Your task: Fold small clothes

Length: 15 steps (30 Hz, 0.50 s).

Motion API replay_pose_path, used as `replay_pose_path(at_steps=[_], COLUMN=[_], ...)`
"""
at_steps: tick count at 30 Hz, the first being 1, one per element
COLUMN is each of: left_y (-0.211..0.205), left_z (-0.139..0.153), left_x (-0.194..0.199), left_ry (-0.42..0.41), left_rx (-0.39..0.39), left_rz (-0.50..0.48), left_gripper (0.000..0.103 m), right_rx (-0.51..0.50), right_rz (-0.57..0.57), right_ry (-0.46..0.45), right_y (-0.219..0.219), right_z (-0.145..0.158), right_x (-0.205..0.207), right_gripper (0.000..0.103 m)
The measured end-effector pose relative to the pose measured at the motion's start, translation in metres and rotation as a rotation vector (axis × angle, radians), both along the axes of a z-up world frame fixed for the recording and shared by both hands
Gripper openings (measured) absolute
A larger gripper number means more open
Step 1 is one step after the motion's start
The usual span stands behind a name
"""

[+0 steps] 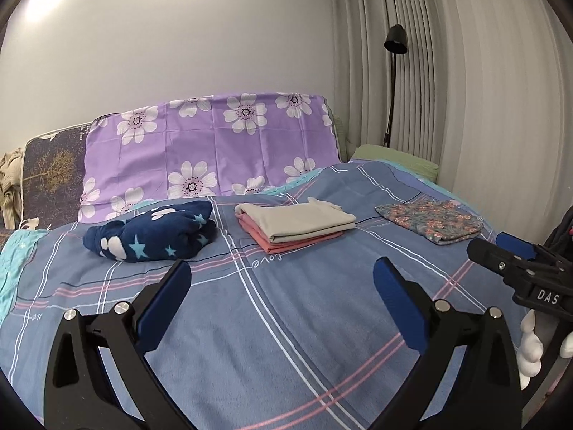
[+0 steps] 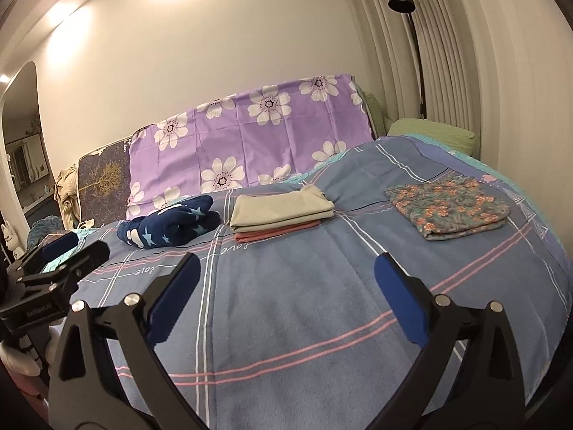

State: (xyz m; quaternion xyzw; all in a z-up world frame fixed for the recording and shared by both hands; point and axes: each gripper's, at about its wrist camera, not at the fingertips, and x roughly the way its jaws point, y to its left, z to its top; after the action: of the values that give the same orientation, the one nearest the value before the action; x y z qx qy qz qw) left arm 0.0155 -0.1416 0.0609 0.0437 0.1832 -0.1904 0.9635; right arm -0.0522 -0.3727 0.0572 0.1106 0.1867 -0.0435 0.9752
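On the blue plaid bed cover (image 1: 286,340) lie three lots of clothes. A navy fleece piece with stars (image 1: 154,236) sits bunched at the left. A beige garment folded flat (image 1: 297,222) rests on a folded pink one (image 1: 283,245) in the middle. A folded floral garment (image 1: 433,224) lies at the right. My left gripper (image 1: 283,286) hovers open over bare cover in front of them, with nothing between its blue pads. My right gripper (image 2: 286,283) is likewise open and empty, short of the beige piece (image 2: 279,211) and the floral one (image 2: 451,211). Each gripper shows at the edge of the other's view.
A purple flowered sheet (image 1: 211,147) drapes the headboard behind the clothes. A green pillow (image 1: 394,159) lies at the far right corner by the curtain, with a black floor lamp (image 1: 394,71). Beige cloth (image 1: 10,182) hangs at the far left. A mirror (image 2: 21,136) stands left.
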Motion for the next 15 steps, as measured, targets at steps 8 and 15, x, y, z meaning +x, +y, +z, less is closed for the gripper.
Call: replay_pose_path(at_steps=[8, 15], left_y=[0.004, -0.005], left_z=[-0.005, -0.010], left_x=[-0.010, -0.015], left_ry=[0.044, 0.044], left_rx=[0.029, 0.050], left_rz=[0.071, 0.052], left_gripper=[0.102, 0.102], right_rx=[-0.004, 0.001], right_rz=[-0.005, -0.021], right_ry=[0.007, 0.020], right_y=[0.010, 0.005], right_z=[0.004, 0.002], right_x=[-0.009, -0.011], right_gripper=[0.100, 0.100])
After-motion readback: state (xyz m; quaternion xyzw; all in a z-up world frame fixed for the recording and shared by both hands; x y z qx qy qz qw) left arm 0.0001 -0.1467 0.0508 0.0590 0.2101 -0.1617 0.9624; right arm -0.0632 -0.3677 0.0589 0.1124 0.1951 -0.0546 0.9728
